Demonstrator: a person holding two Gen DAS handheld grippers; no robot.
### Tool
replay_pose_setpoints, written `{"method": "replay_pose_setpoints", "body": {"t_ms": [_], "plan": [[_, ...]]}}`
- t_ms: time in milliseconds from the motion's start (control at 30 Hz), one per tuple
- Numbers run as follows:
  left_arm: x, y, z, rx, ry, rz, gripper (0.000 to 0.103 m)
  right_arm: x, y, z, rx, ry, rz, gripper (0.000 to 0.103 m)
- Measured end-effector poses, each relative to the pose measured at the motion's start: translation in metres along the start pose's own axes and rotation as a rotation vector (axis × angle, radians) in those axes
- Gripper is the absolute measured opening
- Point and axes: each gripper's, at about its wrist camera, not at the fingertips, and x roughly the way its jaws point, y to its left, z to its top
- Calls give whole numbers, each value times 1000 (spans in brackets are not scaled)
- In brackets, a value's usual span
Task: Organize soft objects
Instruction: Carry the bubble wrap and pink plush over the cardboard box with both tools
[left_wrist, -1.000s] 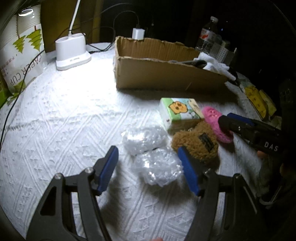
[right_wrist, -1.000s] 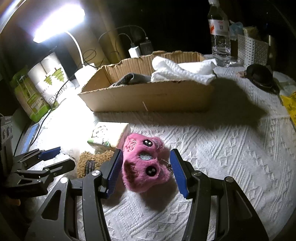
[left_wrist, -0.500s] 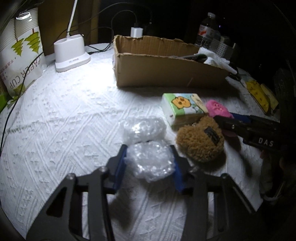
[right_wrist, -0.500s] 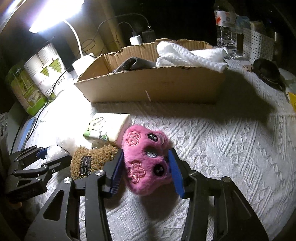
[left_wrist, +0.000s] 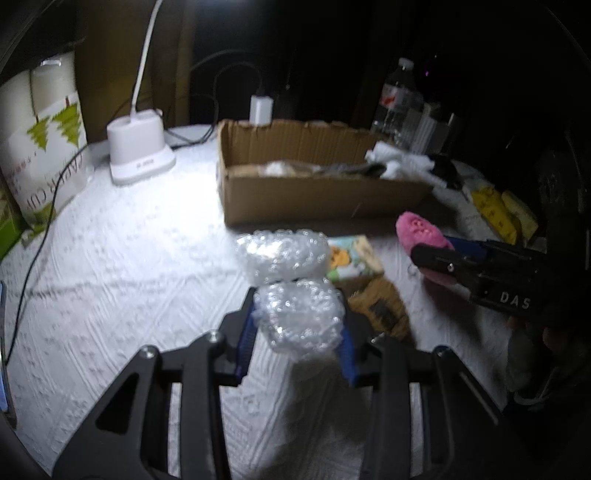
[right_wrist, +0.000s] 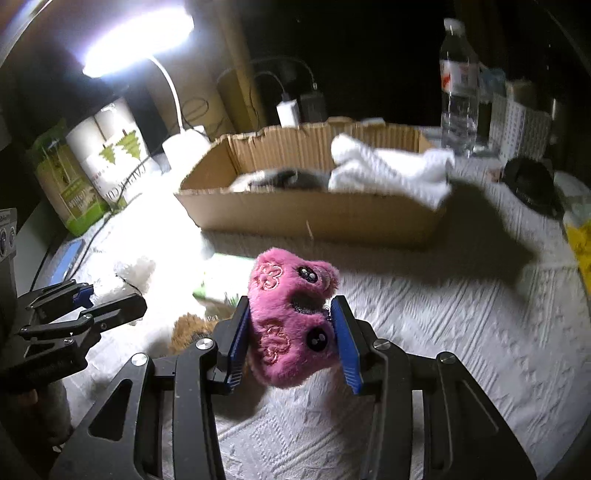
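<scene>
Left wrist view, nearest item: left gripper (left_wrist: 297, 338), fingers clenched on a bubble-wrap bundle (left_wrist: 301, 317) held clear of the worktop (left_wrist: 129, 266); the wrap bulges well beyond the blue pads, so the hold is judged shallow, and the slick film may slide out during a fast swing. Next: second bubble-wrap bundle (left_wrist: 282, 254), lying on the worktop just behind the held one, apparently touching it; risk of being dragged or nudged along. Beside it: tissue pack (left_wrist: 354, 258) and brown plush (left_wrist: 380, 308), both on the worktop, near the travel path. Right wrist view, nearest item: right gripper (right_wrist: 291, 334), fingers clamped on the pink plush toy (right_wrist: 291, 317), raised above the cloth; the toy is squeezed at mid-body with its bulk hanging forward, so it may pivot or droop between the pads. Middle distance: cardboard box (right_wrist: 314, 214), presumed destination, already holding a grey item and a white towel (right_wrist: 391, 170) that drapes over the right end; a low approach could catch the ragged front rim, and the two grippers, arriving together, could collide. Far: water bottle (right_wrist: 458, 88), upright behind the box, liable to topple on an overshoot.
</scene>
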Motion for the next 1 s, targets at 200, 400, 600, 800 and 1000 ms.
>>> {"method": "replay_pose_setpoints", "body": {"t_ms": [200, 400, 600, 800, 1000], "plan": [[-11, 0, 25, 22, -45, -3, 39, -12, -1, 21, -23, -45, -14, 45], [-10, -2, 42, 27, -68, -5, 39, -13, -3, 34, -27, -67, -8, 45], [-3, -4, 51, 35, -72, -6, 39, -10, -6, 42, -35, -71, -5, 45], [4, -4, 64, 49, -82, 1, 39, -10, -11, 54, -44, -87, -8, 45], [13, 0, 83, 60, -98, 19, 39, -9, -21, 70, -48, -111, -16, 45]]}}
